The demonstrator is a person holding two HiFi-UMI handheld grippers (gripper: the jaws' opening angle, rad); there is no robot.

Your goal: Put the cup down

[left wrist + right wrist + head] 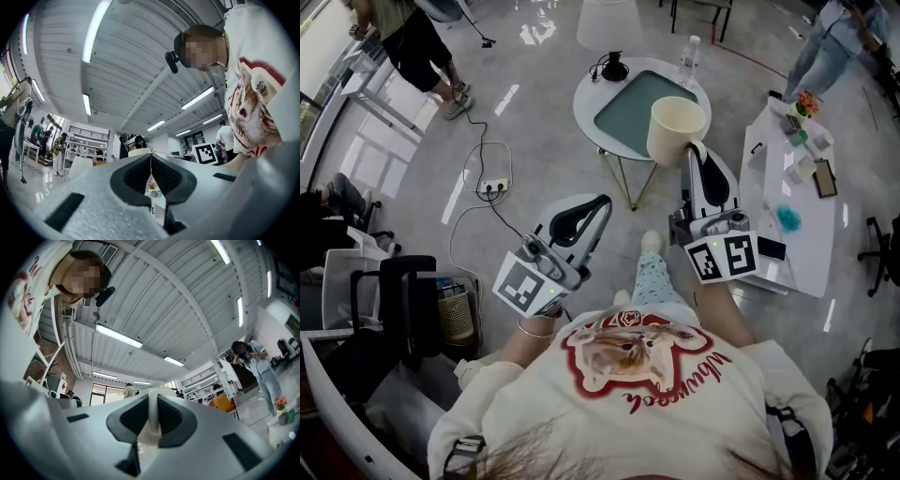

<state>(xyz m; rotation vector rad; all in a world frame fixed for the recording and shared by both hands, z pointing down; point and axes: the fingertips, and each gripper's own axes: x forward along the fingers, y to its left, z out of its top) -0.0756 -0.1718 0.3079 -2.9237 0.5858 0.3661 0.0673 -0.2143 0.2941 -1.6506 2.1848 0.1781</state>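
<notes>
Here, pinching a smooth cream strip of the cup [153,423] between the dark fingers [135,418] of the right gripper [153,416]. Just past those fingertips, holding up the cup's round, matte, open-mouthed body. On the left gripper [151,161], pressed together, finely textured, with nothing between. Farther beyond the fingertips, a round white worktop [586,112] with a grey-green inset.

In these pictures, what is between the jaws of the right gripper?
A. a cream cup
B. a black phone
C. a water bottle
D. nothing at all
A: the right gripper is closed on the wall of the cream cup, and the right gripper view shows that pale wall pinched between its jaws.
</notes>
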